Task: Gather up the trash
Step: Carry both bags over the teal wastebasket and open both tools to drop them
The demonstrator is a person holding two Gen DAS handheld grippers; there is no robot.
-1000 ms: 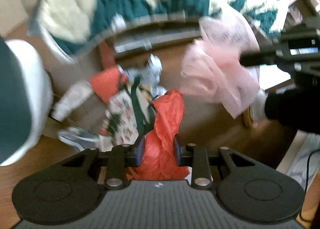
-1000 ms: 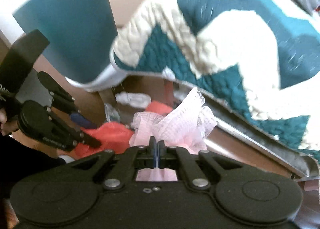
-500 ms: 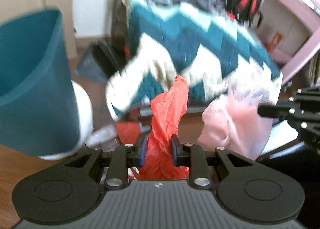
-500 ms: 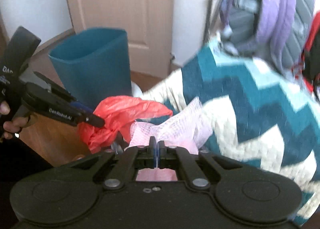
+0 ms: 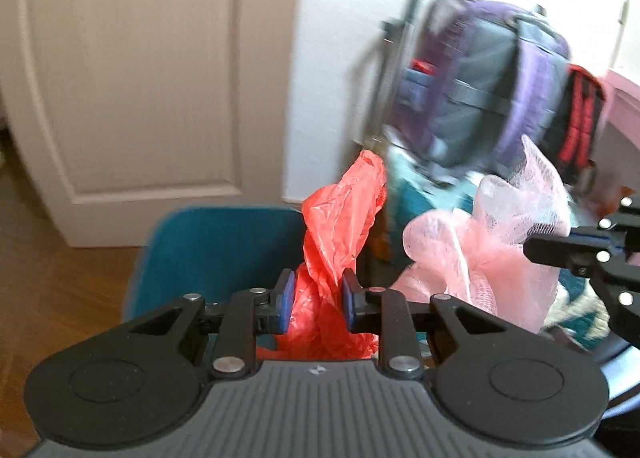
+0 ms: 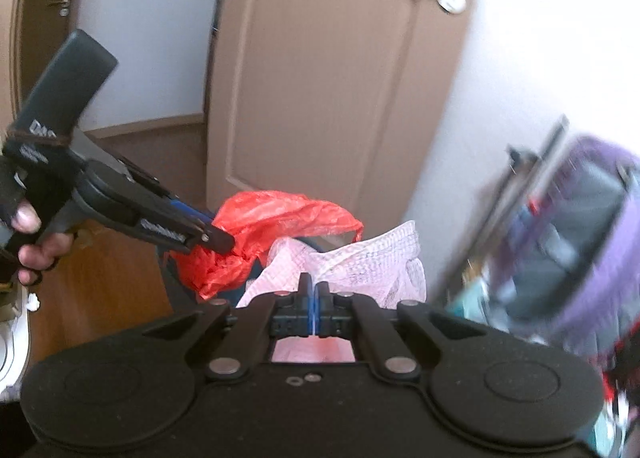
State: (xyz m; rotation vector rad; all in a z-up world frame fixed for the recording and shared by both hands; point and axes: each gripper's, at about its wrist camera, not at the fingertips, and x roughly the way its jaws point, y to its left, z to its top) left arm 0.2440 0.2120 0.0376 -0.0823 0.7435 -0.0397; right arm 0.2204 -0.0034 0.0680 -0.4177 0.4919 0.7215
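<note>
Gripping a crumpled red plastic bag (image 5: 336, 242) between its blue pads, the left tool (image 5: 316, 296) holds it just before the teal bin (image 5: 216, 254), whose inside is hidden. The right tool (image 6: 313, 298), clamped on pink mesh netting (image 6: 360, 258), hangs beside it.

On my feeds the room is bright with soft daylight, strongest at the upper right of the left wrist view, where the white wall (image 5: 332, 58) washes out. Shadows are faint. Both fisheye views bow the pale panelled door (image 5: 132, 70) and darken at the corners. Motion blur smears the purple and grey backpack (image 5: 488, 94) in both views; the crumpled orange-red plastic bag (image 5: 336, 226) and the pink mesh netting (image 5: 492, 238) stay fairly crisp. The black gripper bodies nearest each lens are sharp.
</note>
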